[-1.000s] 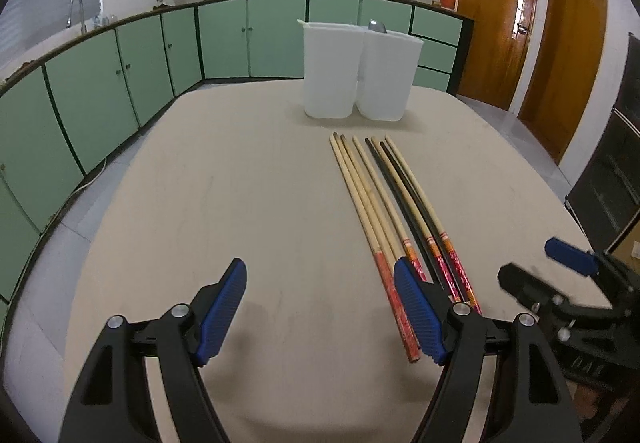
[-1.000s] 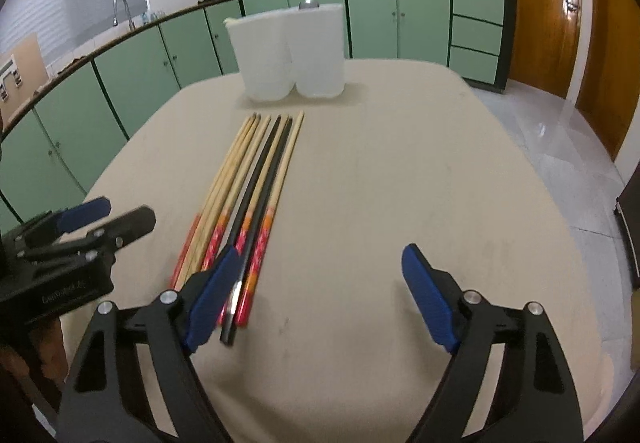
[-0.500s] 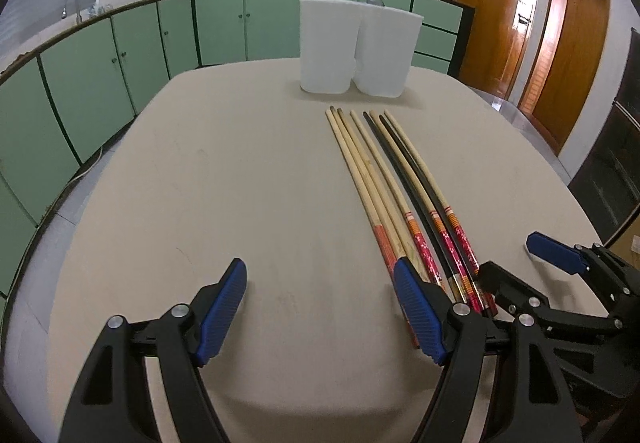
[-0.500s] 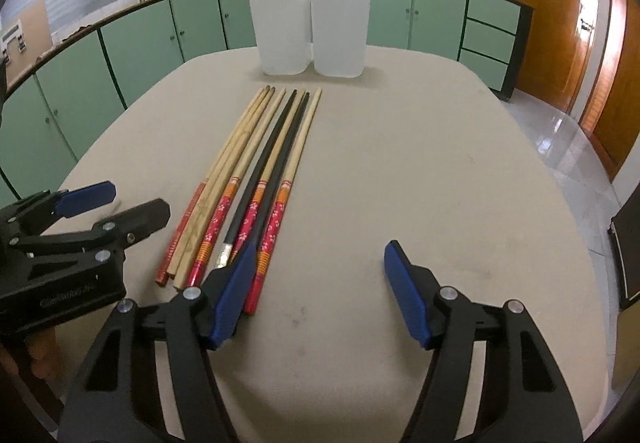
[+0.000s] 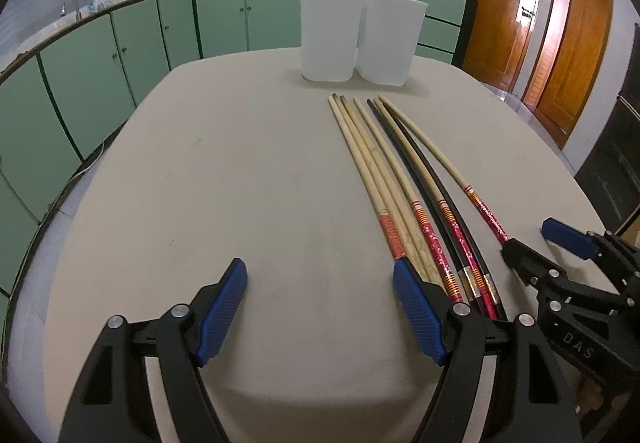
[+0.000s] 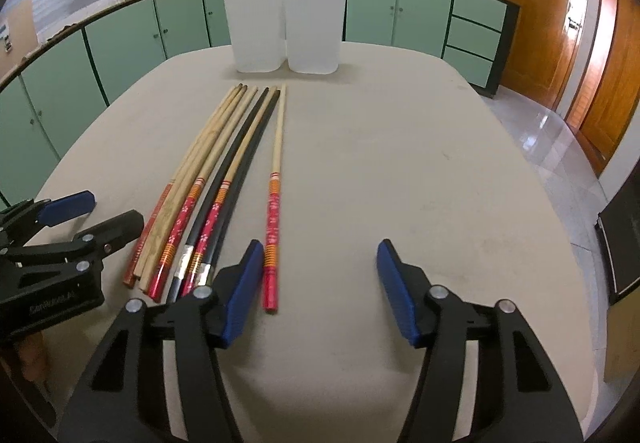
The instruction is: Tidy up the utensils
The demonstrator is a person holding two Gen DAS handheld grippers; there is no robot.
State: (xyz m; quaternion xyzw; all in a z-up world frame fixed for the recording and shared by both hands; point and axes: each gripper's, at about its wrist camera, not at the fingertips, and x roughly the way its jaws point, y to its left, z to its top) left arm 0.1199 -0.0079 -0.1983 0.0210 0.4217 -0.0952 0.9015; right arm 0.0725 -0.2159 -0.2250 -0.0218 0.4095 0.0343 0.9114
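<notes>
On the table [image 6: 400, 147], the chopsticks [image 6: 224, 179] lie side by side, long axes running from the near edge toward the two white bins [image 6: 284, 27], narrow tips pointing at the bins, red patterned ends nearest the grippers. The right gripper [image 6: 320, 283] is closing with nothing between its pads; one chopstick [image 6: 275, 203], set apart from the rest, ends just beside its left pad. The left gripper [image 5: 320, 307] stands spread and empty, the bundle by its right pad. Its body reads "DAS" in the left view.
</notes>
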